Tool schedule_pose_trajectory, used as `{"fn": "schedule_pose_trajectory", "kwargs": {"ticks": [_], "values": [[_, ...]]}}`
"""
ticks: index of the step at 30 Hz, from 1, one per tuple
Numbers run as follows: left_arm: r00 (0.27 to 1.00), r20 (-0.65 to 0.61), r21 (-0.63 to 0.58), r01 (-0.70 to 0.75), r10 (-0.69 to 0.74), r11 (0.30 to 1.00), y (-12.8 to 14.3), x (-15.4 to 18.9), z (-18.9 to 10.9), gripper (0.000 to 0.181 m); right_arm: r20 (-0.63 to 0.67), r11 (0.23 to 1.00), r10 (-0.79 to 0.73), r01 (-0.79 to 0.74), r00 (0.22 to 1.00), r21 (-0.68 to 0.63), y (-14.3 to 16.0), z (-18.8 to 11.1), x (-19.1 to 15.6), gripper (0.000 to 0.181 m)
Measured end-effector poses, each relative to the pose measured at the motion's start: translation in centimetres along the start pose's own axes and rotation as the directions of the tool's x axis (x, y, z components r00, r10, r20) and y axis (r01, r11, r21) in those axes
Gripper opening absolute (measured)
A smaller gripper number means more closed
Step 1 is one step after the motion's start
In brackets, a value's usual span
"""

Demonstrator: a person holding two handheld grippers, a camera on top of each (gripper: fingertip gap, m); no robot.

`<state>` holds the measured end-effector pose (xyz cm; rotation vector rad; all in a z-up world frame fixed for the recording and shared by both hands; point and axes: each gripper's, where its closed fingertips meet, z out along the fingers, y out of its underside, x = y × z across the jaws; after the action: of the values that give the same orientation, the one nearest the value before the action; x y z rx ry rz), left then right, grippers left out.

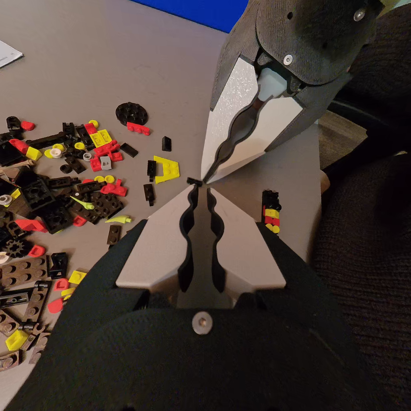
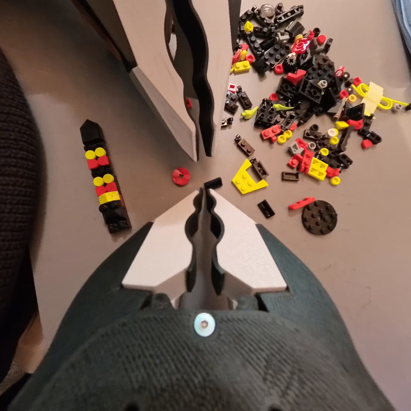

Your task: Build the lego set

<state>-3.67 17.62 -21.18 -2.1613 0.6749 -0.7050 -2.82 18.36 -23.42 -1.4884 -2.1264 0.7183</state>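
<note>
Right gripper [image 2: 203, 189] pinched a small black piece [image 2: 213, 182] at frame centre; left gripper [image 1: 201, 188], narrowly parted, should take it squarely without twisting.

A small plate [image 2: 213, 183] sits on the table [image 2: 155, 66] between ring piece [image 2: 181, 176] and wedge plate [image 2: 248, 181]. The stacked strip [image 2: 103, 178] lies left; the loose pile [image 2: 311, 89] lies right.

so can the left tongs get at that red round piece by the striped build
Probably yes. The red round piece lies alone on bare table, just beside the open left tongs, with nothing between them. The right tongs pinch a small black piece close by.
</note>
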Motion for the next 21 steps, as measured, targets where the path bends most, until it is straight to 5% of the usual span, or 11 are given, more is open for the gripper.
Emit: {"fn": "schedule_pose_trajectory", "kwargs": {"ticks": [7, 12, 21], "values": [[1.000, 0.007, -0.008, -0.004, 0.004, 1.000, 0.1, -0.1, 0.1, 0.005, 0.002, 0.999, 0.022, -0.022, 1.000, 0.034, -0.4, -0.5, 0.3, 0.001], [1.000, 0.010, -0.007, 0.002, -0.002, 1.000, 0.1, -0.3, 0.1, 0.005, 0.000, 0.999, 0.012, -0.012, 1.000, 0.037, -0.8, 0.0, 0.3, 0.020], [1.000, 0.017, -0.007, 0.001, -0.001, 1.000, 0.1, -0.5, 0.0, 0.005, 0.061, 0.999, 0.035, -0.037, 0.998, 0.035, -1.0, 0.9, 0.1, 0.017]]}}
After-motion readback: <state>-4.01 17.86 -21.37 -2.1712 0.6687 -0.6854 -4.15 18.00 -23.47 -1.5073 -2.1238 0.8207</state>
